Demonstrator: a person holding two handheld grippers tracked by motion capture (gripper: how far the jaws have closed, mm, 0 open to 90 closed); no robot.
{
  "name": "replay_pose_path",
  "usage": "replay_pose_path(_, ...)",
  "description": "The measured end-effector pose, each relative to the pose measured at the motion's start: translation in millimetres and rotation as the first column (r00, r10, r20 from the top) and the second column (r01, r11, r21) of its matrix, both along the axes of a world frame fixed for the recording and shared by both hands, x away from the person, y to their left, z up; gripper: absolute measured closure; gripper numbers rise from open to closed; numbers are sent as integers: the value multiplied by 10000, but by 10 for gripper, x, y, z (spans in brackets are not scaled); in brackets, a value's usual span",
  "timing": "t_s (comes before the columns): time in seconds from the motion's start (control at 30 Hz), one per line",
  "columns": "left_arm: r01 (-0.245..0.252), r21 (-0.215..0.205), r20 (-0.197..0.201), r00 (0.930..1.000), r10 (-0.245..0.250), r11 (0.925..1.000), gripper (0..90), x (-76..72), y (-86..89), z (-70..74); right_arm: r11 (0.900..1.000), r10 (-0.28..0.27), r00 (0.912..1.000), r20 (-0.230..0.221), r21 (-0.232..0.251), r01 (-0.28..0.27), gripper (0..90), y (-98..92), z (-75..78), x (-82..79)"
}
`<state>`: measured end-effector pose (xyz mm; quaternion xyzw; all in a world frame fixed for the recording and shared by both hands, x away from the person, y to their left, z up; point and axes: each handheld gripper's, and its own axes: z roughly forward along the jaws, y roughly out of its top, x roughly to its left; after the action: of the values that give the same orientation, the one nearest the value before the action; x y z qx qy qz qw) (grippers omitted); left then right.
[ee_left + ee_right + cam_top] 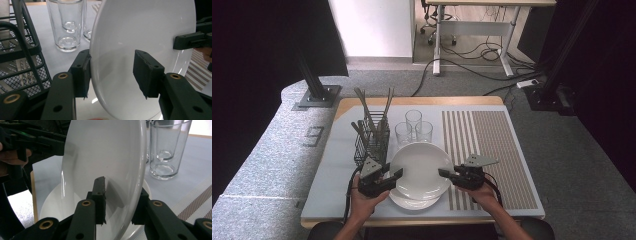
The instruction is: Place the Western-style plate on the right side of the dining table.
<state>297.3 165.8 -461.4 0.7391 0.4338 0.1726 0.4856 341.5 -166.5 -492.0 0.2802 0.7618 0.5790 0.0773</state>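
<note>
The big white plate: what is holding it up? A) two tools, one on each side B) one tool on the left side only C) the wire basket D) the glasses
A. In the high view the left tool grips the white plate at its left rim and the right tool grips its right rim, lifting it above a second plate lying on the table.

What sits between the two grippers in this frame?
A white plate, gripped at opposite rims by the left gripper and right gripper, above a second plate; clearest in the high view.
</note>
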Motion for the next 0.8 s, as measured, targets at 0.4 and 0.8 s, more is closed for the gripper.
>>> replay_pose_path(0.4, 40, 183, 221, 9997, -44, 9998, 475, -6, -12, 8, 9980, 554, 9985, 43, 295, -555, 776, -21, 42, -22)
replay_pose_path(0.8, 411, -198, 421, 9983, -402, 9990, 435, -6, 12, 9, 9947, 803, 9967, -136, 650, -792, 843, -67, 118, -43)
